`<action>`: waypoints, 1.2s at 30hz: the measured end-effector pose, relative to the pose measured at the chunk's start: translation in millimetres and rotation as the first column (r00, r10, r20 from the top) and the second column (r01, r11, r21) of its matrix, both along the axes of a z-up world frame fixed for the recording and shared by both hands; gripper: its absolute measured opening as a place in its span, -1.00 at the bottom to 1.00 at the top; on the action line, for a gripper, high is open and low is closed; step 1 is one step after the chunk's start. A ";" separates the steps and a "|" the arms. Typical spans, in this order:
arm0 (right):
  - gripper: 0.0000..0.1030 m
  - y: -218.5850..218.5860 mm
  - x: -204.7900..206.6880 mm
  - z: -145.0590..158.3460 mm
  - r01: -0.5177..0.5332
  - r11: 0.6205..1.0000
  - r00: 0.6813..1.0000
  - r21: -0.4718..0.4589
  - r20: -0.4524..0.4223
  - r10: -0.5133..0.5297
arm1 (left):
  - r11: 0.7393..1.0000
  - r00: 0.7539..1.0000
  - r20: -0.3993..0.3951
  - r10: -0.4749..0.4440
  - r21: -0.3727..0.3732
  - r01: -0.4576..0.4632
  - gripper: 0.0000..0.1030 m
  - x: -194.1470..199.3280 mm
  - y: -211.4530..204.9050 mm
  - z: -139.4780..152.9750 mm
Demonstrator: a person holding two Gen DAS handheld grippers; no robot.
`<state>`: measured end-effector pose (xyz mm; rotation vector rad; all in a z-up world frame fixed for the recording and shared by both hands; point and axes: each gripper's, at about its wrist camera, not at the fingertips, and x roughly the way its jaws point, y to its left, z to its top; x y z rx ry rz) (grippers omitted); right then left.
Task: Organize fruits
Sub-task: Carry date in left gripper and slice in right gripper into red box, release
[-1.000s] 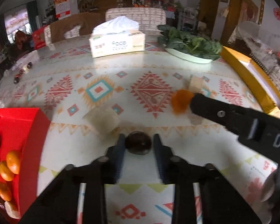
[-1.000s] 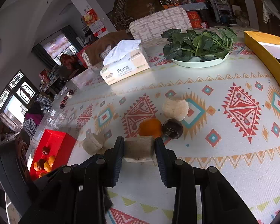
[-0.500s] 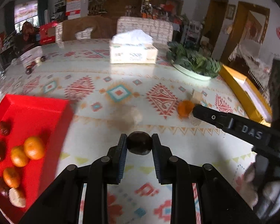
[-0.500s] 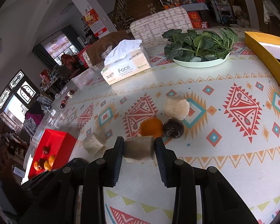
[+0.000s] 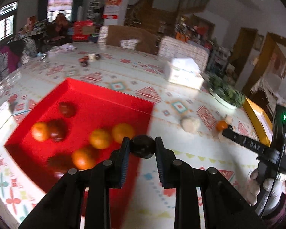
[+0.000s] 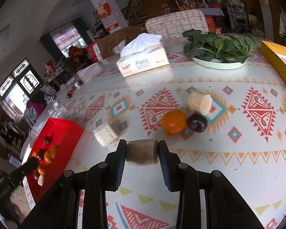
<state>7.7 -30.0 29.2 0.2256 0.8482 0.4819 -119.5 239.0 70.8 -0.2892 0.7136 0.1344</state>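
Observation:
My left gripper (image 5: 142,147) is shut on a dark round fruit (image 5: 142,146) and hangs over the right edge of the red tray (image 5: 108,97). The tray holds several oranges (image 5: 123,132) and dark fruits (image 5: 56,129). My right gripper (image 6: 142,152) is shut on a pale beige cylindrical piece (image 6: 142,152) just above the patterned tablecloth. Beyond it lie an orange (image 6: 173,121), a dark plum (image 6: 197,122) and two more pale pieces (image 6: 199,102) (image 6: 105,134). In the right wrist view the red tray (image 6: 66,129) sits at far left, with the left gripper's dark tip over it.
A tissue box (image 6: 143,64) and a plate of leafy greens (image 6: 219,46) stand at the back of the table. A yellow box (image 6: 278,57) lies along the right edge. Small dark items (image 5: 89,58) sit at the far side. People sit beyond the table at left.
My left gripper has carried the dark fruit left and up, from the tablecloth to over the red tray's right edge. The right gripper has shifted slightly, still holding the pale piece.

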 end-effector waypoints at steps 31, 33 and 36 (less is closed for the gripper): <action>-0.28 164.1 -56.4 31.0 -0.326 0.944 0.945 -0.050 0.019 0.327 | 0.990 1.000 -0.026 0.003 -0.144 -0.007 -0.51 -4.1 73.1 -22.3; -0.28 165.4 -50.1 29.6 -0.317 0.947 0.948 -0.051 0.010 0.318 | 0.988 0.999 -0.040 -0.018 -0.154 0.011 -0.51 0.5 68.5 -27.8; -0.28 170.1 -41.2 27.6 -0.318 0.947 0.948 -0.036 -0.007 0.318 | 0.983 0.997 -0.056 -0.046 -0.179 0.035 -0.51 2.7 64.0 -36.5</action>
